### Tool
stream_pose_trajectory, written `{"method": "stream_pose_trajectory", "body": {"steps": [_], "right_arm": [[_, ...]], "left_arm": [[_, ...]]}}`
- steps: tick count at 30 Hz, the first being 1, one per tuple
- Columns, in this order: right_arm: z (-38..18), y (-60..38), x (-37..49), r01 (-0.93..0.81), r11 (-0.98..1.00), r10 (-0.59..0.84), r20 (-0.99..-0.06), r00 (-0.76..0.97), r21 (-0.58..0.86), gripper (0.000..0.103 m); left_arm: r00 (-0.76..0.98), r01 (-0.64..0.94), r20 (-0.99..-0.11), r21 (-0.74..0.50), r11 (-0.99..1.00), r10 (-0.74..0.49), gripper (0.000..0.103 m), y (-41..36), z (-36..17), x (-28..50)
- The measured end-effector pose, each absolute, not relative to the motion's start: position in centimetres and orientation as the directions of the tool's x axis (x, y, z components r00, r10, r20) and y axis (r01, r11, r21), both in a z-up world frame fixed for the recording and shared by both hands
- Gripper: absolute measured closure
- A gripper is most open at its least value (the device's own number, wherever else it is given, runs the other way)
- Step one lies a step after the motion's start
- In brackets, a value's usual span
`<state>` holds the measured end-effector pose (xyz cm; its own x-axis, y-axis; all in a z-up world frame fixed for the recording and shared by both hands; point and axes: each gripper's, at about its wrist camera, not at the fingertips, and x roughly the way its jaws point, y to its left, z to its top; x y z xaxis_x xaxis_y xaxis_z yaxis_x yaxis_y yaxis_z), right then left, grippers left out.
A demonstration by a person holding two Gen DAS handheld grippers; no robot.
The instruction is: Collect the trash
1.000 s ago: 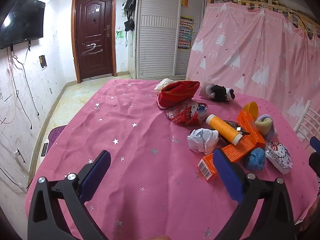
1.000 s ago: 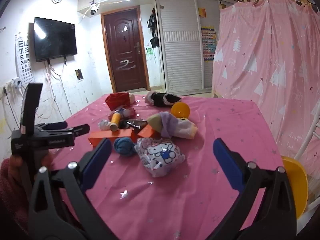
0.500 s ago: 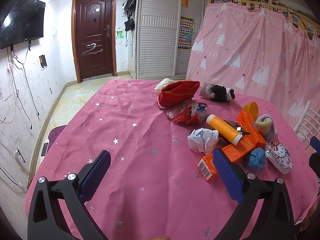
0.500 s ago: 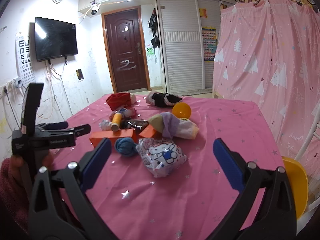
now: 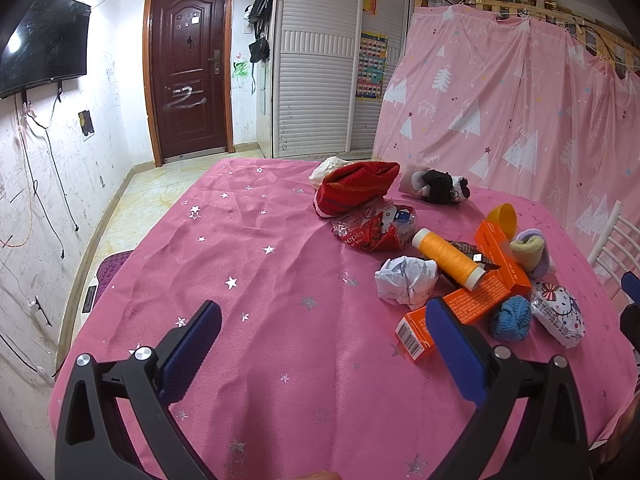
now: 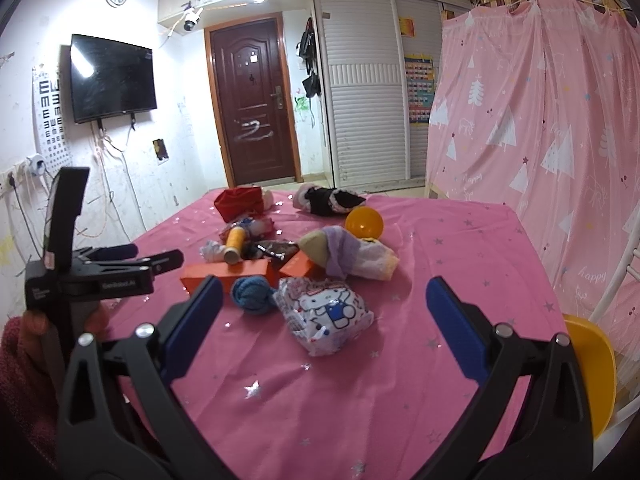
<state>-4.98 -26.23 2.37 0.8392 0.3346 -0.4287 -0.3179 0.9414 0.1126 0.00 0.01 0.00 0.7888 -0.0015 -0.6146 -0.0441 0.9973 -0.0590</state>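
Two tongs of mine, left gripper [image 5: 322,330] and right gripper [image 6: 324,304] both released above pink tablecloth [image 5: 248,264], crumpled paper ball [image 5: 406,280] mid-table beside orange carton [image 5: 452,316], Hello Kitty wrapper [image 6: 326,312] nearer my edge.

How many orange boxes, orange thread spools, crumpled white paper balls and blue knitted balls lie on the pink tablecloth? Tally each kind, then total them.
orange boxes: 2
orange thread spool: 1
crumpled white paper ball: 1
blue knitted ball: 1
Total: 5
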Motion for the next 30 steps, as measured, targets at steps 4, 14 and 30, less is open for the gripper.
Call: {"method": "stream_pose_trajectory", "body": {"steps": [4, 14, 30], "right_arm": [[2.48, -26.11, -4.97, -0.319, 0.941, 0.335, -0.429, 0.839, 0.112, 0.005], [2.47, -26.11, -4.95, -0.32, 0.941, 0.337, -0.429, 0.838, 0.113, 0.005], [2.48, -25.81, -5.27, -0.323, 0.94, 0.337, -0.426, 0.84, 0.108, 0.005]], "left_arm": [[0.789, -0.044, -0.614, -0.058, 0.997, -0.001, 0.008, 0.0, 0.0, 0.0], [0.789, -0.045, -0.614, -0.058, 0.997, 0.0, 0.008, 0.01, 0.0, 0.0], [0.789, -0.045, -0.614, -0.058, 0.997, 0.0, 0.008, 0.01, 0.0, 0.0]]}}
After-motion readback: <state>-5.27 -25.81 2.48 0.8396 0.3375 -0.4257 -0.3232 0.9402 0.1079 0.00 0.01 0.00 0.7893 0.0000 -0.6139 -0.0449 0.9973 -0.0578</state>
